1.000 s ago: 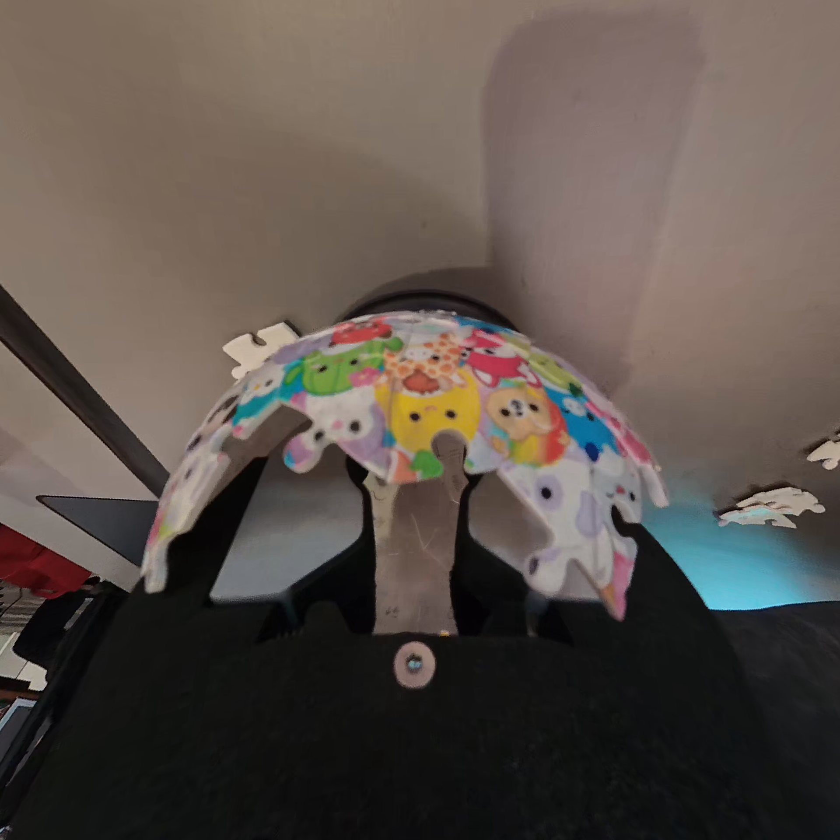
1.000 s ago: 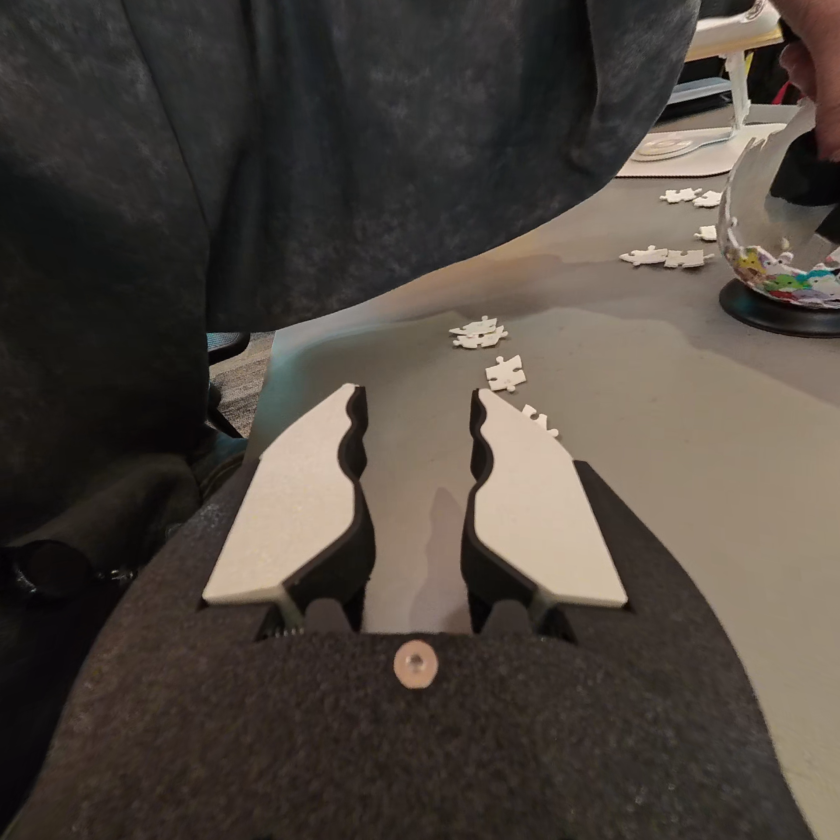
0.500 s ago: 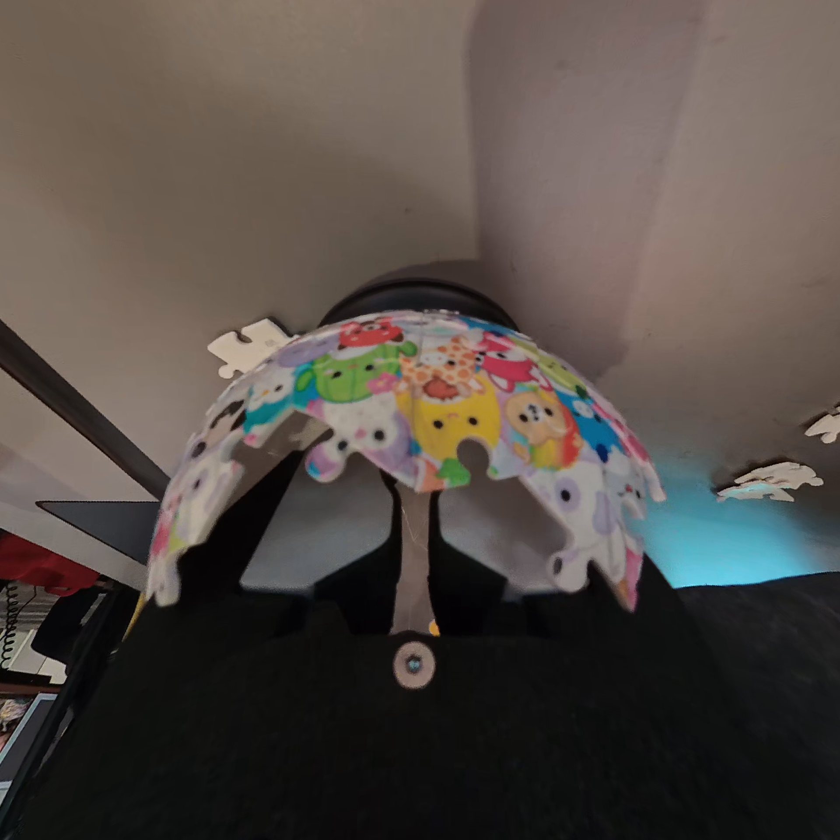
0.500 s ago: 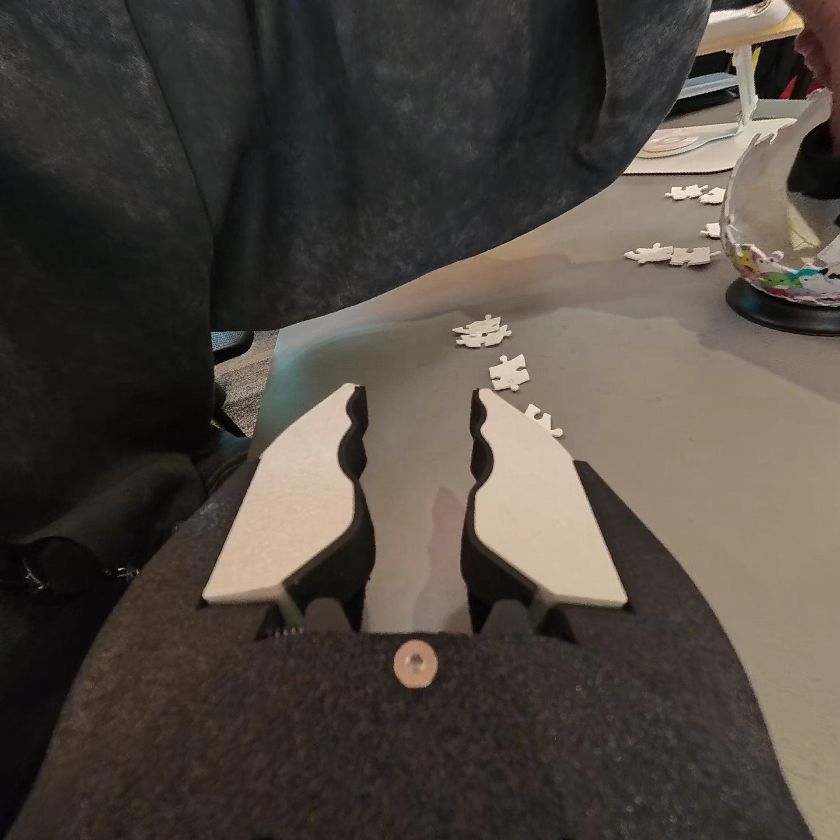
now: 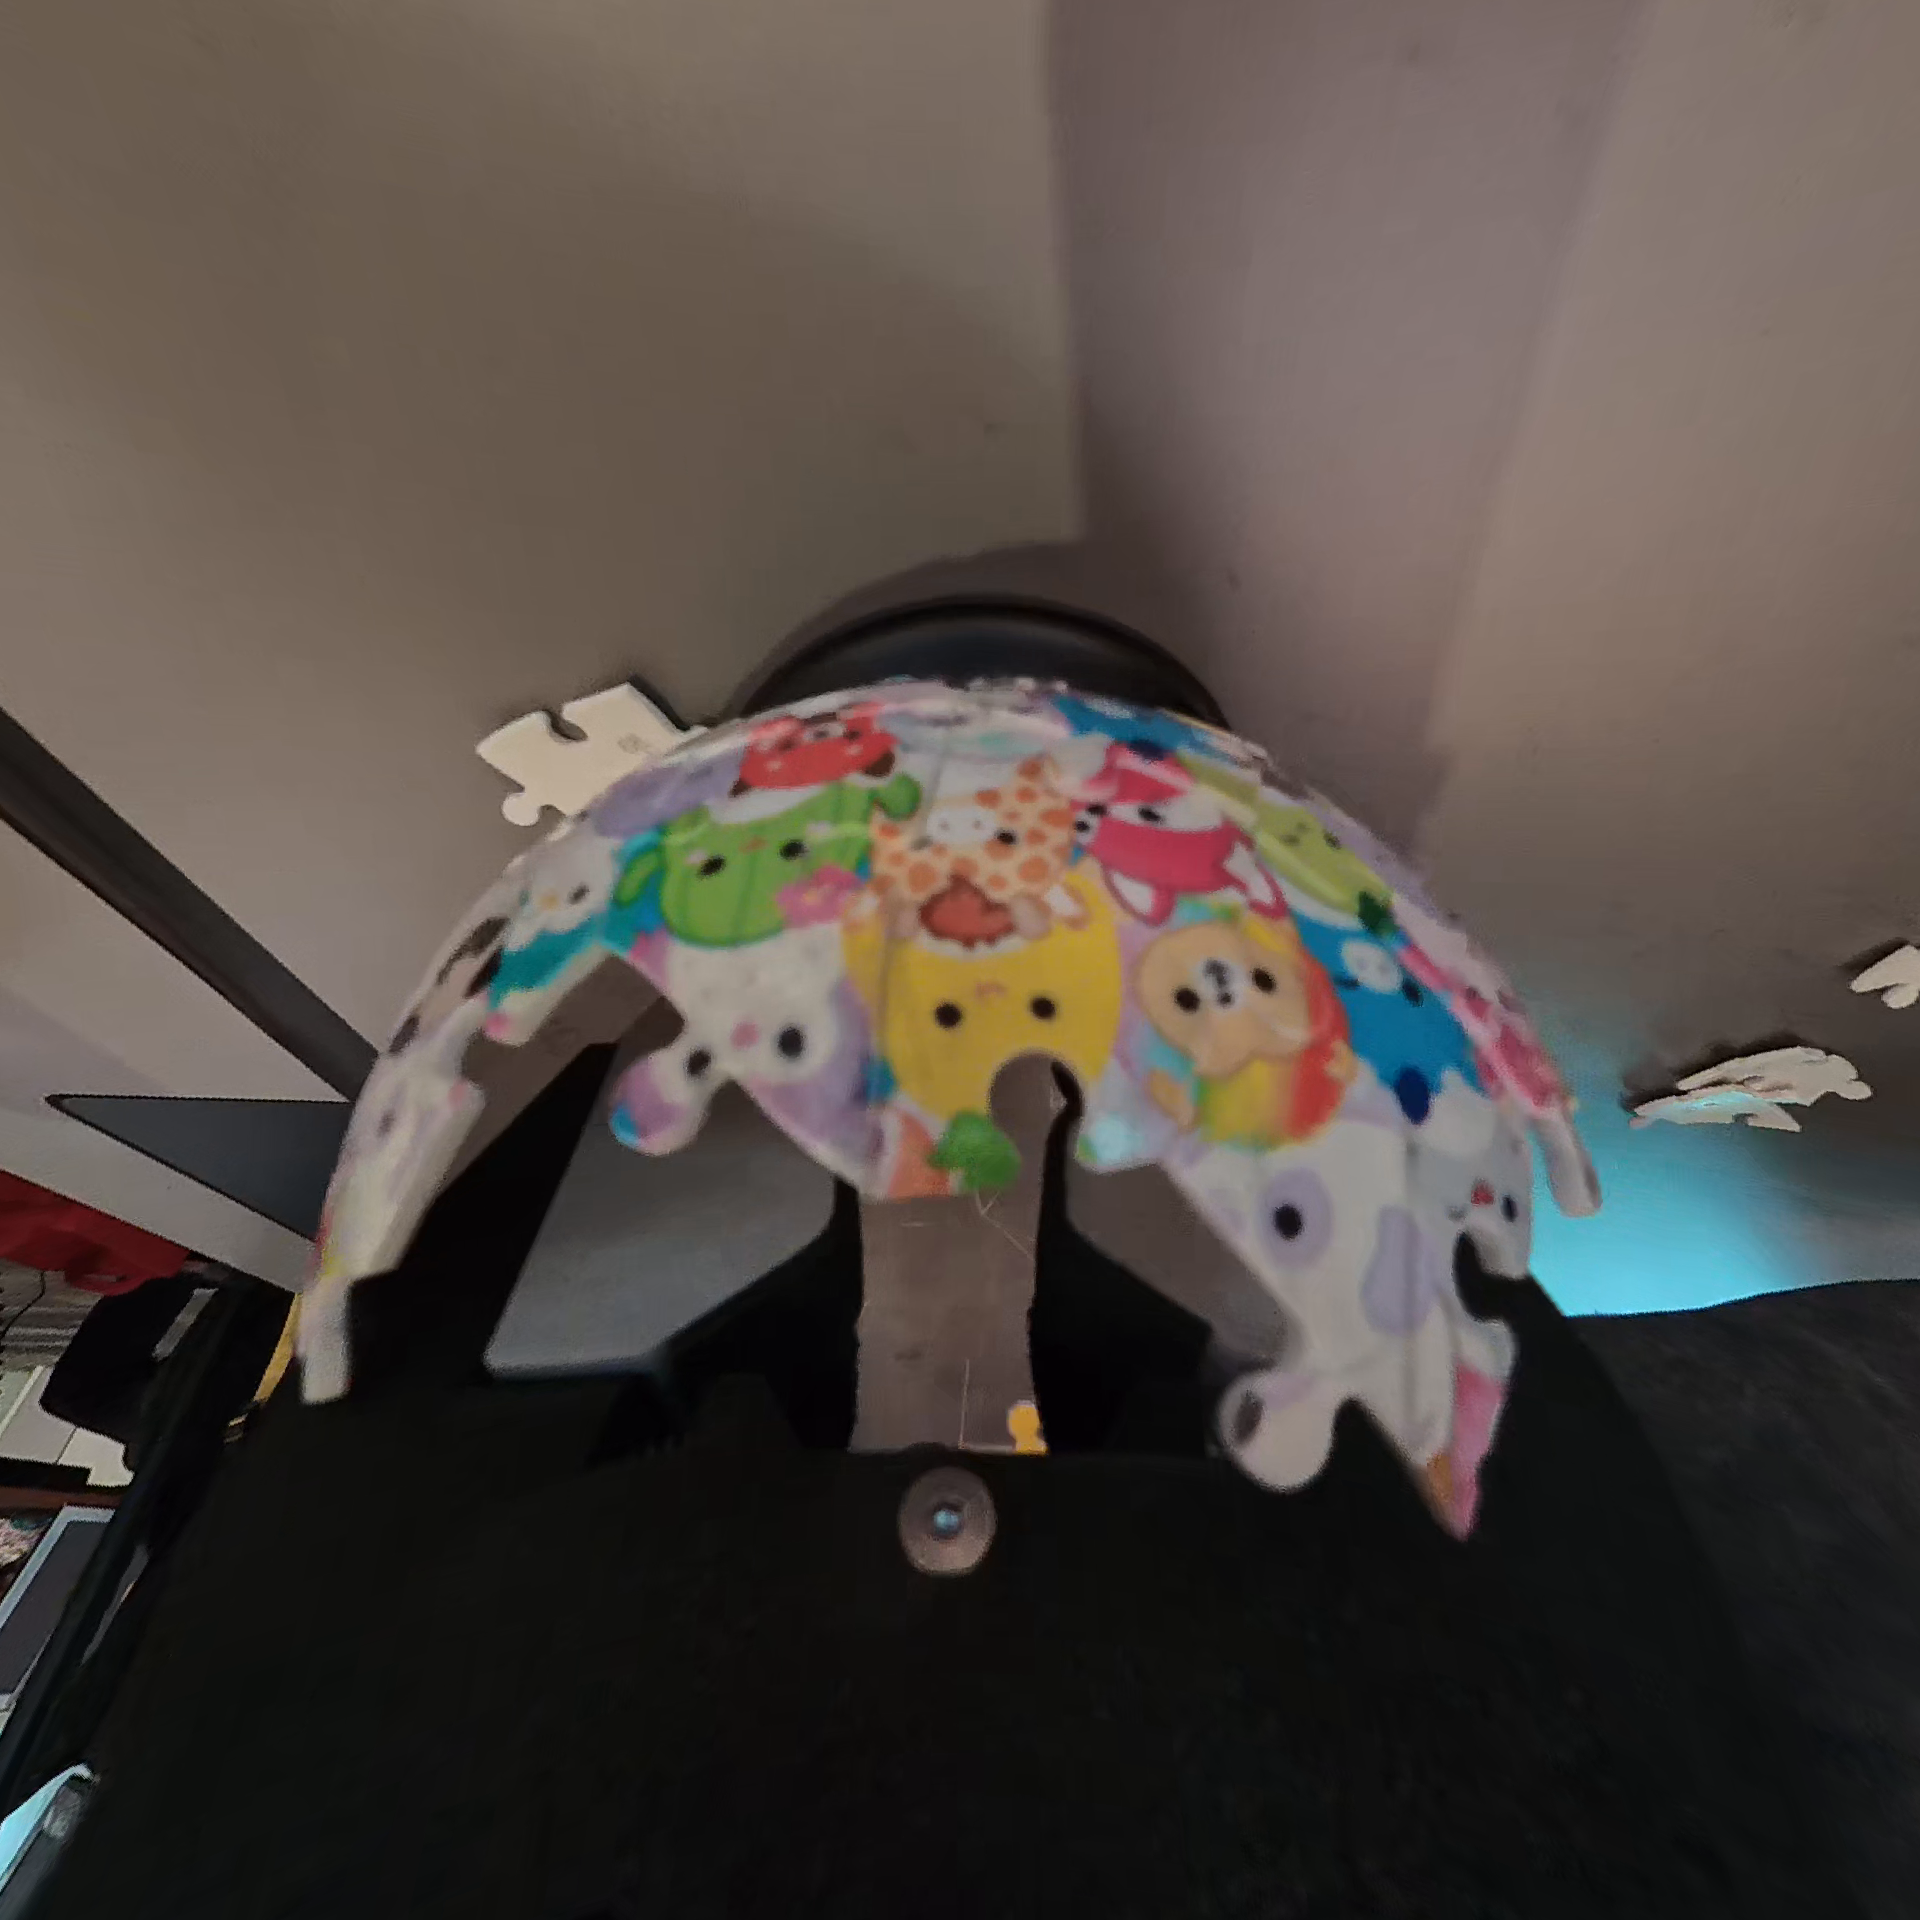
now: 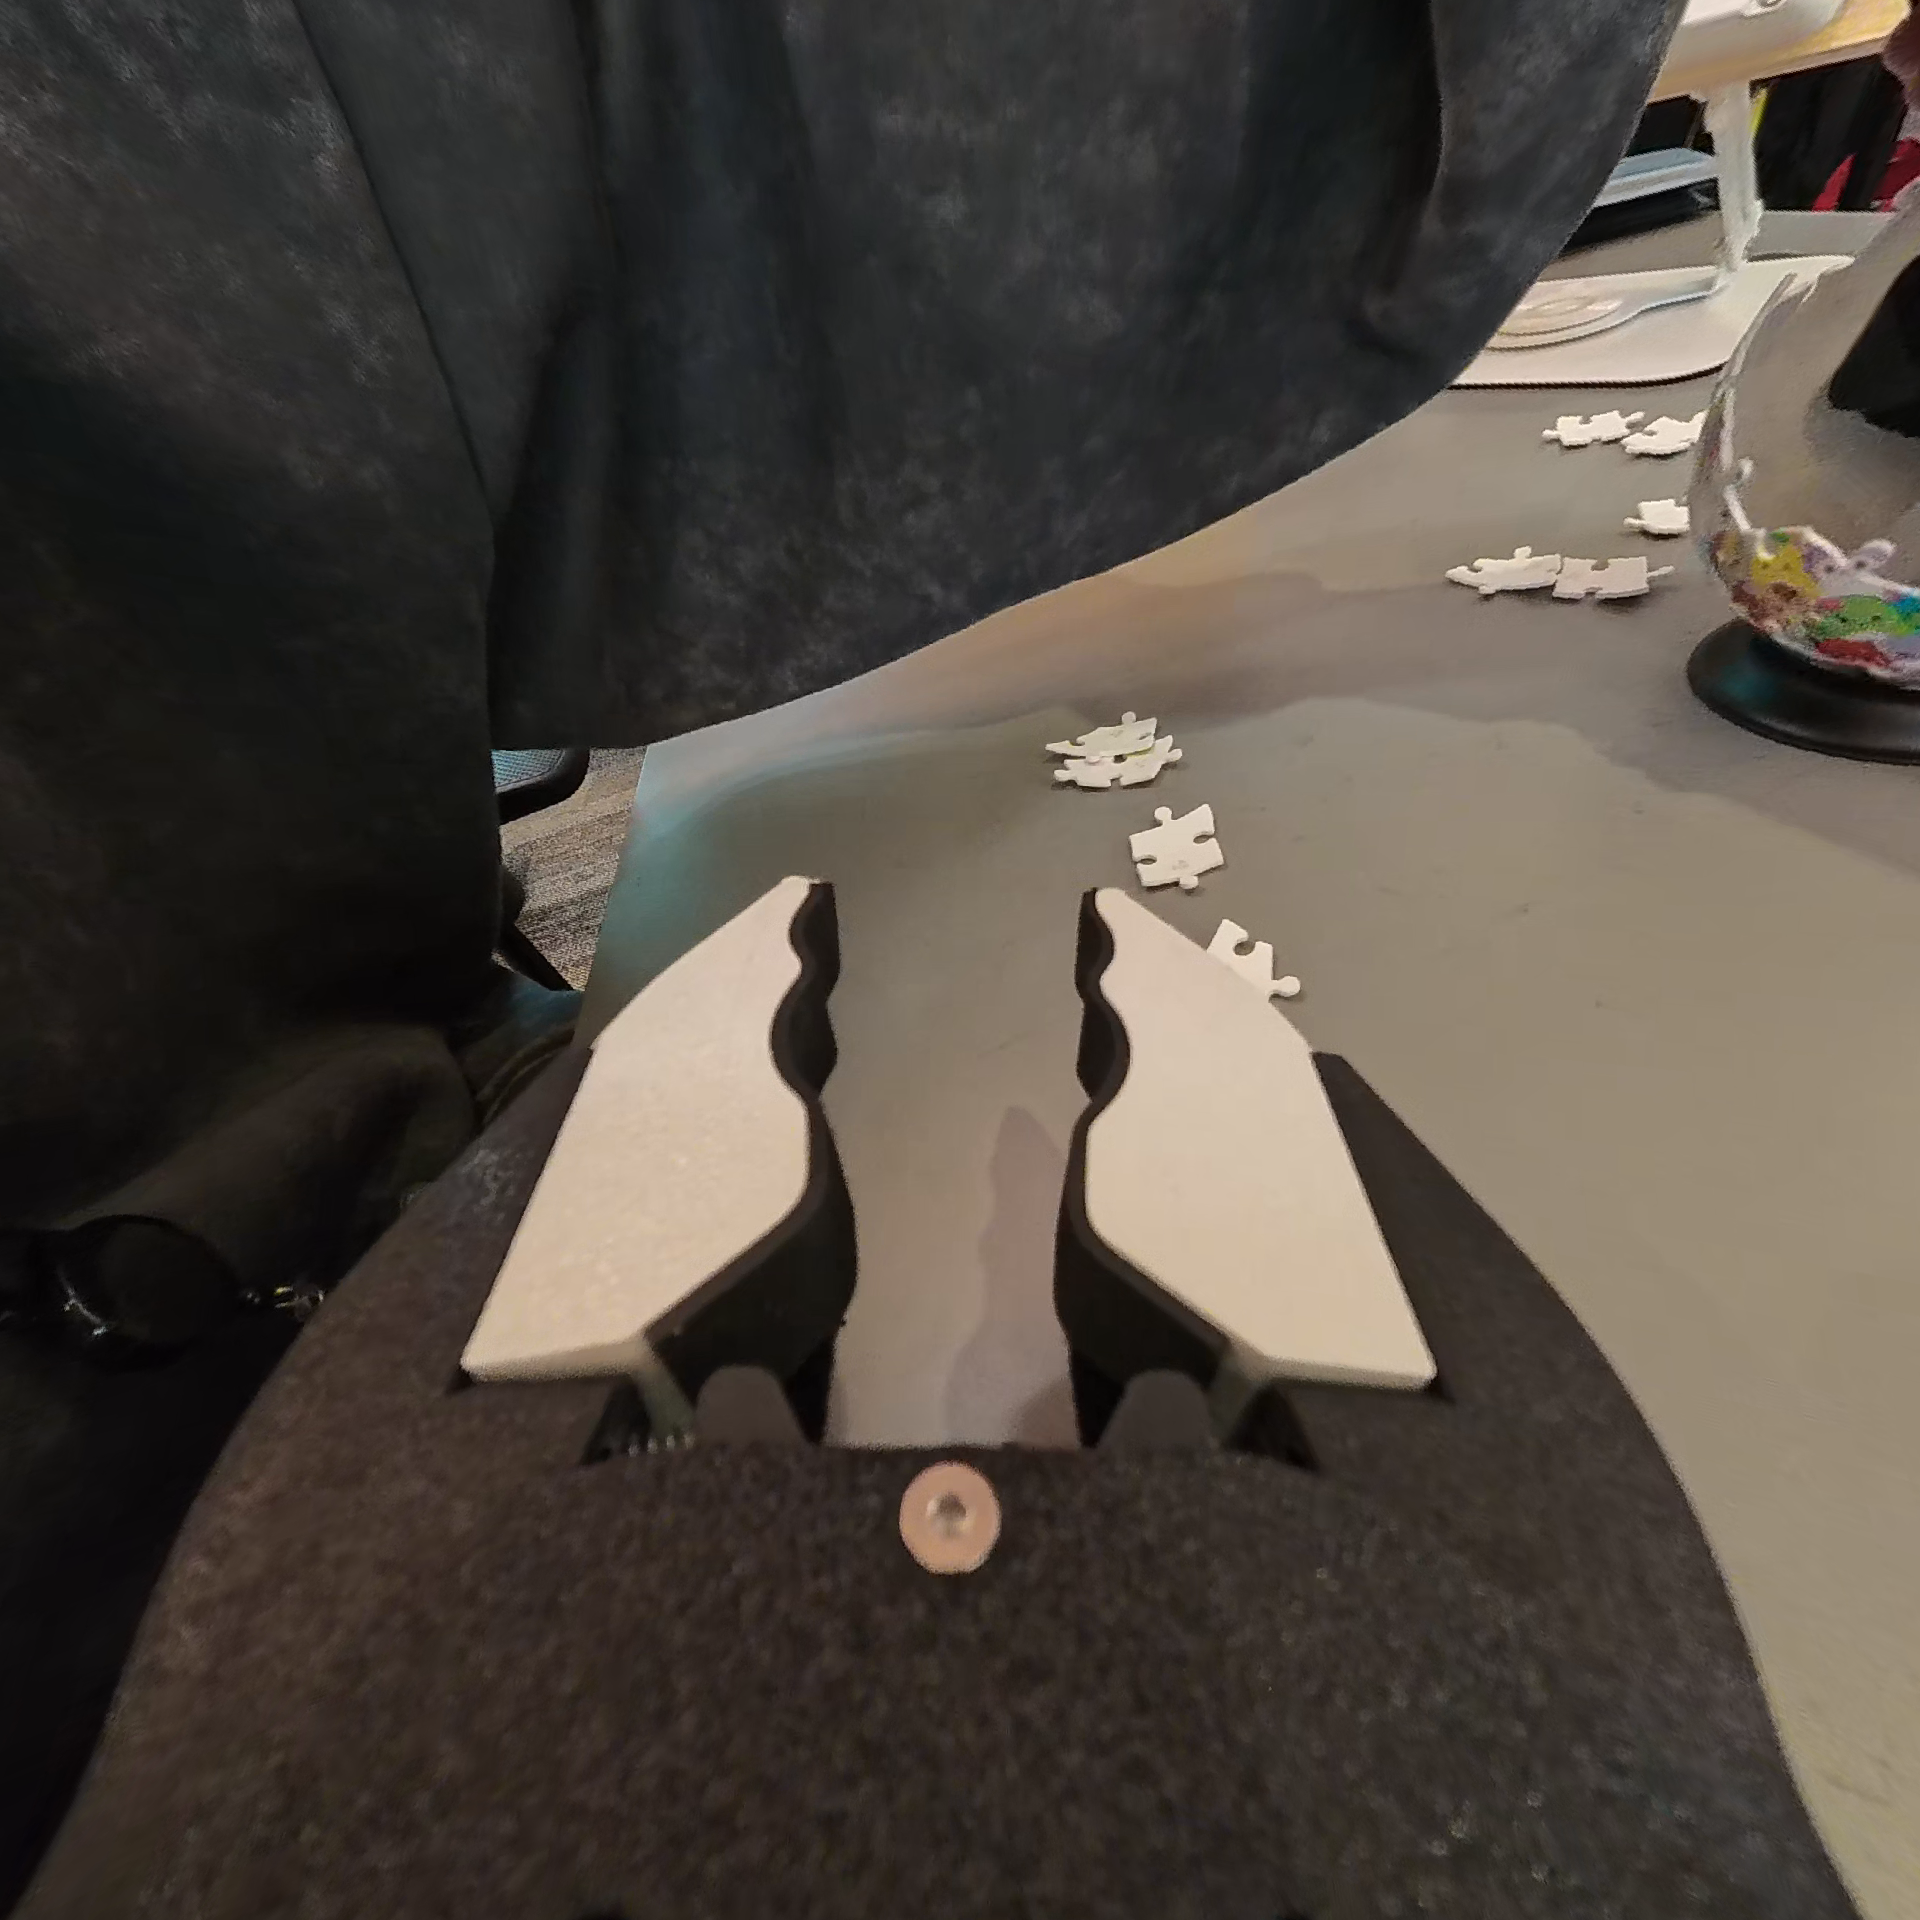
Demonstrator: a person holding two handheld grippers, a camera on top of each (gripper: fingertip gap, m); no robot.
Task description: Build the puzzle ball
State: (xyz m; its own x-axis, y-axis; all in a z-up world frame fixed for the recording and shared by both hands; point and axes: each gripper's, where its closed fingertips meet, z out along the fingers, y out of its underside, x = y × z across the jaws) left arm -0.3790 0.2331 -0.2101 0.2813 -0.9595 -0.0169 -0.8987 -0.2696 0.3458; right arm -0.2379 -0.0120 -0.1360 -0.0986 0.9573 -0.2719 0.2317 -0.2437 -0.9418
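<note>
The half-built puzzle ball (image 5: 997,966), a colourful cartoon-printed shell, fills the centre of the left wrist view on a black round stand (image 6: 1808,696); the left gripper (image 5: 951,1236) reaches inside it, jaws hidden, grip impossible to tell. In the right wrist view the right gripper (image 6: 956,904) hangs spread and empty at lower centre above the grey table (image 6: 1455,1039), white loose pieces (image 6: 1177,847) scattered beyond.

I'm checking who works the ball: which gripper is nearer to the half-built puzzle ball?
Left. The left gripper is right at the puzzle ball, its fingers inside the shell. The right gripper hovers open, far across the table.
</note>
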